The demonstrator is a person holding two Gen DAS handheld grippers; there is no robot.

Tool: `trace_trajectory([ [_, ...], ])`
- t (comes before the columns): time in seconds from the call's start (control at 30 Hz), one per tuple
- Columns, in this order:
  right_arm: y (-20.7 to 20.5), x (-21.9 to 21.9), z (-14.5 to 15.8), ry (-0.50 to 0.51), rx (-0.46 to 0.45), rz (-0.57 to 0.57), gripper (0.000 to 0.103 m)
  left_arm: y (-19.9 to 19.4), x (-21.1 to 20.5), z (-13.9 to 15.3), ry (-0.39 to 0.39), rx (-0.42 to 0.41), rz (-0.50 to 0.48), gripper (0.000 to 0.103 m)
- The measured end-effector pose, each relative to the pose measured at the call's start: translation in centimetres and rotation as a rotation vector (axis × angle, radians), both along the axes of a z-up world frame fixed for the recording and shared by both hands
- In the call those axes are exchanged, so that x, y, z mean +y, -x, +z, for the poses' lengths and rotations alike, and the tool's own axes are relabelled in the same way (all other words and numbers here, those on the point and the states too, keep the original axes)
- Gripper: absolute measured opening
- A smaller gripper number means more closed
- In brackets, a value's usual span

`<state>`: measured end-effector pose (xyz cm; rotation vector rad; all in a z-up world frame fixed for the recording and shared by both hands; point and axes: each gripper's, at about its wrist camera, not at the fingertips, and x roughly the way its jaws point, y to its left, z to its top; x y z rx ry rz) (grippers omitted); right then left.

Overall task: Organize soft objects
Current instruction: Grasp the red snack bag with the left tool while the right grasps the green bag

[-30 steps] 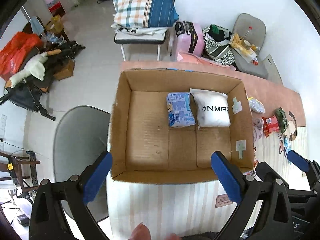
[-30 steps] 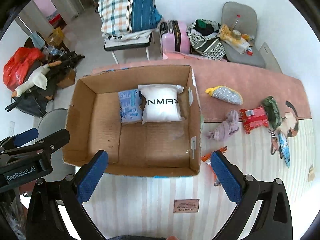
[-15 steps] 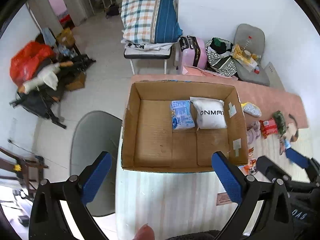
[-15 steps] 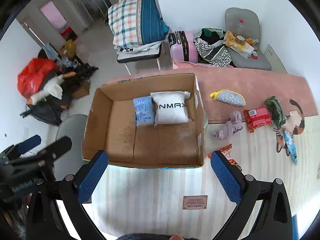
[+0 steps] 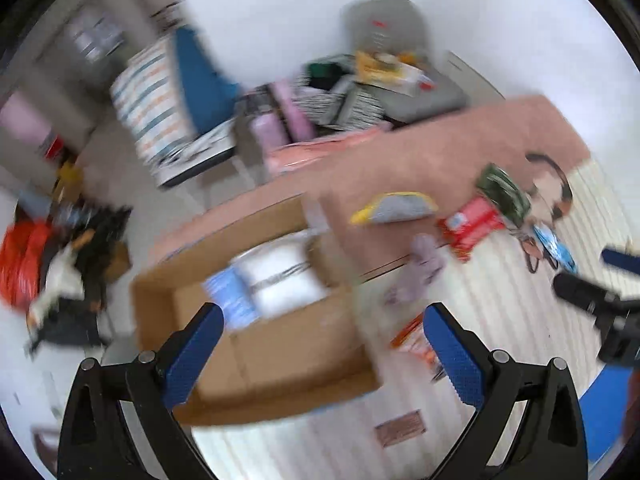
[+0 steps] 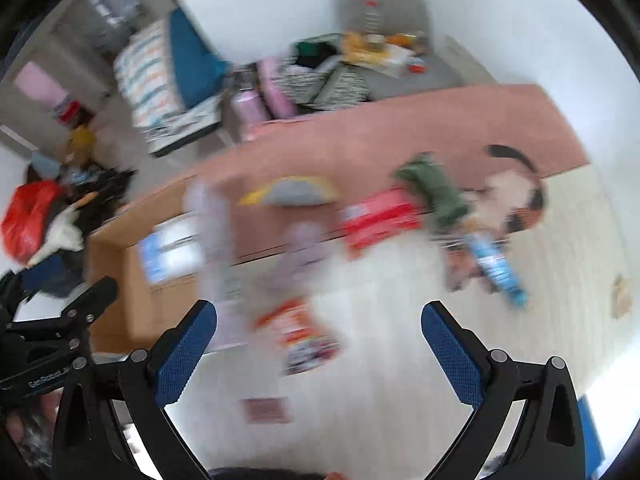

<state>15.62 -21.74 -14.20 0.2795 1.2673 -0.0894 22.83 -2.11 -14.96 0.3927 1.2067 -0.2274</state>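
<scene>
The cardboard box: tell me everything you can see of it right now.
The cardboard box is brown, open-topped and shallow, resting on the striped table covering. Motion blur softens it. Inside, against the far wall, lie a white pillow pack and a blue packet side by side. Neither gripper touches it.

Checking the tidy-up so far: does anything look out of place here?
Yes. Several soft items lie loose outside the brown cardboard box: a grey-and-yellow pouch, a red packet and a lilac cloth. Both frames are motion-blurred.
</scene>
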Motion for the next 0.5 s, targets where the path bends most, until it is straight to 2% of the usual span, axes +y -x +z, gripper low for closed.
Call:
trace_trajectory([
  [0.13,-3.6,-7.9,-3.4,0.04,0.074,-0.022,0.103,-3.9,-7.5,-4.7,-0.036,0.116,-0.163,0.102],
  [0.27,-7.9,-14.3,-7.6,0.025,0.152,-0.012,0.103,-7.3,-13.7,-10.8,-0.11,0.214,-0.266,0.102],
  [0.37,-10.2,-17.5,-10.7,-0.008,0.208,-0.011,0.094,-8.8,-17.2,-15.5,-0.156,0.285,-0.335,0.102],
  [0.43,-11.4,-19.1,-13.0,-0.035,0.249,-0.007,0.081,-9.2,-18.7,-17.5,-0.165,0.328,-0.372,0.102],
  [0.5,-12.5,-19.9,-15.1,-0.07,0.287,0.007,0.079,-9.5,-20.0,-19.6,-0.189,0.367,-0.404,0.102],
])
